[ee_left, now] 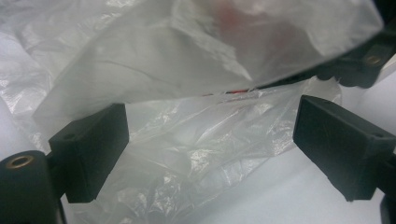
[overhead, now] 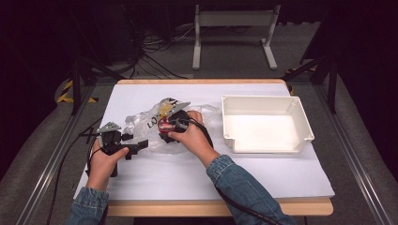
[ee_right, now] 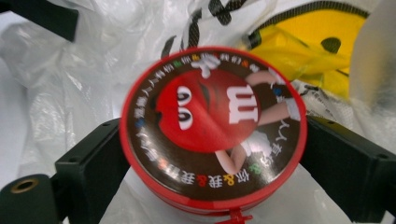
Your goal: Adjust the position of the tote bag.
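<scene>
The left gripper (overhead: 136,149), held near the table's (overhead: 187,178) left edge, points toward the crumpled clear plastic bag (overhead: 145,123). In the left gripper view its jaws stand wide apart with only loose bag film (ee_left: 187,154) lying between them, the pads pressing on nothing.

Just beyond, toward the middle of the white table top, the right gripper (overhead: 165,127) sits over the bag. In the right gripper view a round red tin with a brown lid printed with a red cartoon candy figure (ee_right: 212,126) fills the gap between its jaws, each side of the tin right at a pad; whether the pads press on it I cannot tell. The bag's yellow and black print (ee_right: 322,42) shows behind the tin.

Farther right, well apart from the bag, a white rectangular plastic tray (overhead: 300,119) stands by the table's right edge.
</scene>
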The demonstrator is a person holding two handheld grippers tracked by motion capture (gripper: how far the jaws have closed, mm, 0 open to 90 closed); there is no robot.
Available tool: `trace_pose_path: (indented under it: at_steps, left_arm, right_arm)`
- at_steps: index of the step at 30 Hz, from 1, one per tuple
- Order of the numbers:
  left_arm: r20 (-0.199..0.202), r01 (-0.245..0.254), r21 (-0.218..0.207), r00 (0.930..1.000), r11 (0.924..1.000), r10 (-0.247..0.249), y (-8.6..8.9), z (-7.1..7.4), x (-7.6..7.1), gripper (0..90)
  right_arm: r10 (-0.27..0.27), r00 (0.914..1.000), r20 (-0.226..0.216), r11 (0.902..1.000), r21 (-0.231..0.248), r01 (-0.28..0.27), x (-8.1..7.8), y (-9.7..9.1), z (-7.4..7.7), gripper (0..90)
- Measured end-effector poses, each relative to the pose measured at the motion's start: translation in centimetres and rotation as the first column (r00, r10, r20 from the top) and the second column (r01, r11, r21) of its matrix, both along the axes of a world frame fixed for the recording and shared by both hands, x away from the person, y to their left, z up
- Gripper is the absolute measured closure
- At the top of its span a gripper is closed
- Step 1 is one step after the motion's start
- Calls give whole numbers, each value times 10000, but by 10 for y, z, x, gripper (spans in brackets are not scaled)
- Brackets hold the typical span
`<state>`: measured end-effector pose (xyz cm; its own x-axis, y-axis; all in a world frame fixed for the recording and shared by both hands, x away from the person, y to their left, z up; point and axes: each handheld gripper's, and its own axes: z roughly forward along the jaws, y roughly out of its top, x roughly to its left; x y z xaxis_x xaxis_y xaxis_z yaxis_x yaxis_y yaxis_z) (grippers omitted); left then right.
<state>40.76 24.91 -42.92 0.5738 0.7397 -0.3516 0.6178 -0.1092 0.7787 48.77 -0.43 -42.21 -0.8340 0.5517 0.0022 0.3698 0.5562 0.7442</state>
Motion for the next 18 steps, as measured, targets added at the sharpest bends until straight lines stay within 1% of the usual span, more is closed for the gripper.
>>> trace_pose_path:
  at_steps: [5, 7, 8, 10, 13, 15, 16, 17, 18]
  left_arm:
    - [328, 73, -268, 9994, 9996, -65, 2, 5, -2, 108]
    - [427, 117, -253, 9990, 9996, -106, 3, 7, -2, 107]
    - [436, 70, -344, 9990, 9994, -55, 3, 8, -3, 106]
    - [657, 127, -280, 9978, 9995, -108, 5, 10, -3, 105]
    - [720, 110, -365, 9974, 9993, -83, 5, 12, -4, 104]
    - [823, 160, -400, 9965, 9991, -127, 5, 14, -5, 102]
    - [913, 204, -435, 9957, 9988, -163, 4, 17, -7, 101]
    - [913, 204, -435, 9957, 9988, -163, 4, 17, -7, 100]
    - [981, 249, -433, 9950, 9988, -205, 5, 18, -7, 100]
  right_arm:
    - [100, 9999, -103, 9999, -81, -101, 1, 0, -10, 105]
    - [127, 9998, -140, 9999, -110, -129, 0, 1, -13, 105]
    - [164, 9998, -147, 9998, -115, -165, 0, 1, -14, 105]
    - [200, 9997, -163, 9997, -123, -202, 0, 1, -16, 104]
    - [273, 9995, -166, 9995, -122, -275, 0, 1, -19, 103]
    - [287, 9995, -138, 9996, 30, -286, 0, 0, -19, 106]
    - [311, 9995, -49, 9994, 160, -310, 0, 0, -18, 107]
    - [311, 9995, -49, 9994, 160, -310, 0, 0, -18, 107]
    - [285, 9996, 14, 9991, 318, -285, 1, -1, -17, 109]
